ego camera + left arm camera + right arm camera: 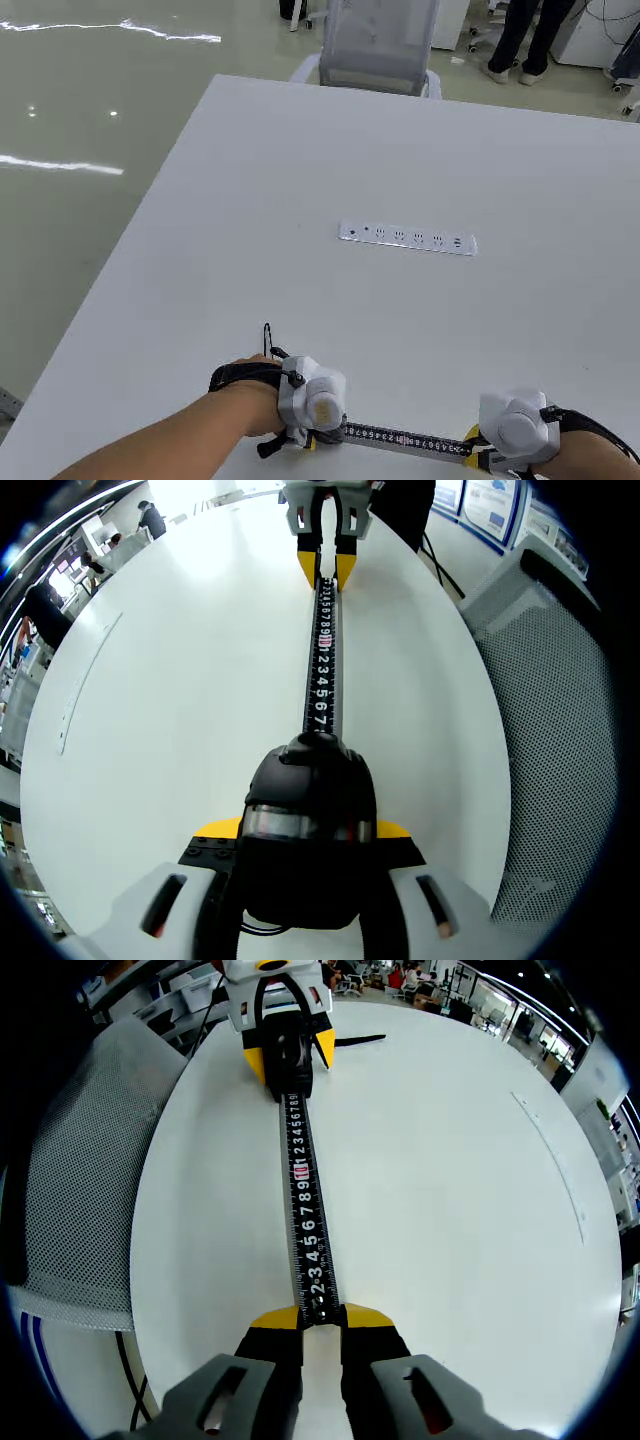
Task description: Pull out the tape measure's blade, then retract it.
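Pinching with the right gripper (320, 1318), jaws closed on the tip, the drawn-out blade (303, 1200), long axis running straight ahead across the white table (400, 150), near its front edge, to the tape measure case (310, 810), clamped in the left gripper (305, 832) directly opposite.

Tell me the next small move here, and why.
Probably ease the right gripper toward the left gripper so the blade retracts: it is already drawn out across the table, tip pinched by the right, case clamped in the left.
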Tool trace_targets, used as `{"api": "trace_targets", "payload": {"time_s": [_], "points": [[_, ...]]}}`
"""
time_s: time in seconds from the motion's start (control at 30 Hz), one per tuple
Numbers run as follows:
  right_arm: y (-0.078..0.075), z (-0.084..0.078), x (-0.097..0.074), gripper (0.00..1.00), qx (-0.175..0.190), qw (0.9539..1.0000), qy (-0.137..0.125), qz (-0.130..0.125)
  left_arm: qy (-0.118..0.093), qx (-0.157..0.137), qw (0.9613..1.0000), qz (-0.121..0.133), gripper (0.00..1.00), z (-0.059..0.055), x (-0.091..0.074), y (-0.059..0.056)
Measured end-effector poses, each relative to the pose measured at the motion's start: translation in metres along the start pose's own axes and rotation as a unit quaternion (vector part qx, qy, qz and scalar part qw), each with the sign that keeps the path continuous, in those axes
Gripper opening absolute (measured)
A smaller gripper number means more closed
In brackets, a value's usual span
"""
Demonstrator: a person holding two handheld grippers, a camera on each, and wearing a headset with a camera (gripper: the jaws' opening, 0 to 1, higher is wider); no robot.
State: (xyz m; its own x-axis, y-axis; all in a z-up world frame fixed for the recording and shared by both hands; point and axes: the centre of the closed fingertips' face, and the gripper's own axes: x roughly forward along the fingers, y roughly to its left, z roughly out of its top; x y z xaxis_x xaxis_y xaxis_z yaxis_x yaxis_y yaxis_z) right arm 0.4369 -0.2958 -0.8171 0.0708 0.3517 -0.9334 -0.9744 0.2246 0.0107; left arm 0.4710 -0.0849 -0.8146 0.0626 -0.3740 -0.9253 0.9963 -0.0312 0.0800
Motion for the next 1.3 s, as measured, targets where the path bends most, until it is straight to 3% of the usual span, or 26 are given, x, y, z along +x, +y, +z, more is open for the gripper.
{"api": "trace_targets", "payload": {"time_s": [1.3], "points": [[-0.002, -0.018, -0.007, 0.12, 0.005, 0.9999, 0.008, -0.004, 0.0, 0.004, 1.0, 0.003, 0.39, 0.001, 0.0, 0.0]]}}
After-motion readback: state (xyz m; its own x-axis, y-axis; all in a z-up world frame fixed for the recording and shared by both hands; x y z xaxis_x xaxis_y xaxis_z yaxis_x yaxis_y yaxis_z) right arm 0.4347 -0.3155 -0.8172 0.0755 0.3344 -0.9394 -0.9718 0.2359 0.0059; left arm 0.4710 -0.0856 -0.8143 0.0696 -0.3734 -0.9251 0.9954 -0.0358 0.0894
